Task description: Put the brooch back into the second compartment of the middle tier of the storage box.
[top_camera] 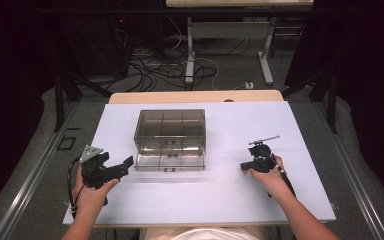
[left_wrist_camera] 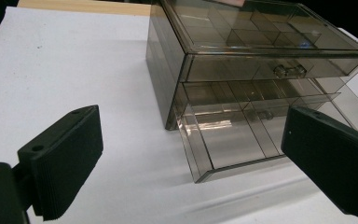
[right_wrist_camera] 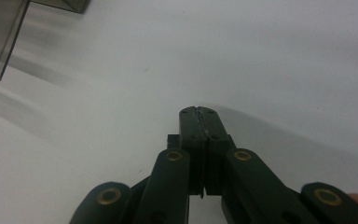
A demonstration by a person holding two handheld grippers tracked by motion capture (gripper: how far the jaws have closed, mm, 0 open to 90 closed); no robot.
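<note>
While my left gripper [left_wrist_camera: 191,154] gapes wide toward the smoky drawer box [top_camera: 170,137] mid-table, whose bottom drawer [left_wrist_camera: 242,135] sits pulled out, seemingly vacant, my right gripper [right_wrist_camera: 199,112] rests clenched on the white table [top_camera: 220,195], holding nothing.

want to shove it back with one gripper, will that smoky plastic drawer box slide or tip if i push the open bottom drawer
The drawer box looks like thin, hollow, rigid plastic, so probably light; it may skid on the smooth white table rather than let the bottom drawer close. It is wide and low, so tipping seems unlikely. Its glossy walls look slippery for the open left gripper.
</note>
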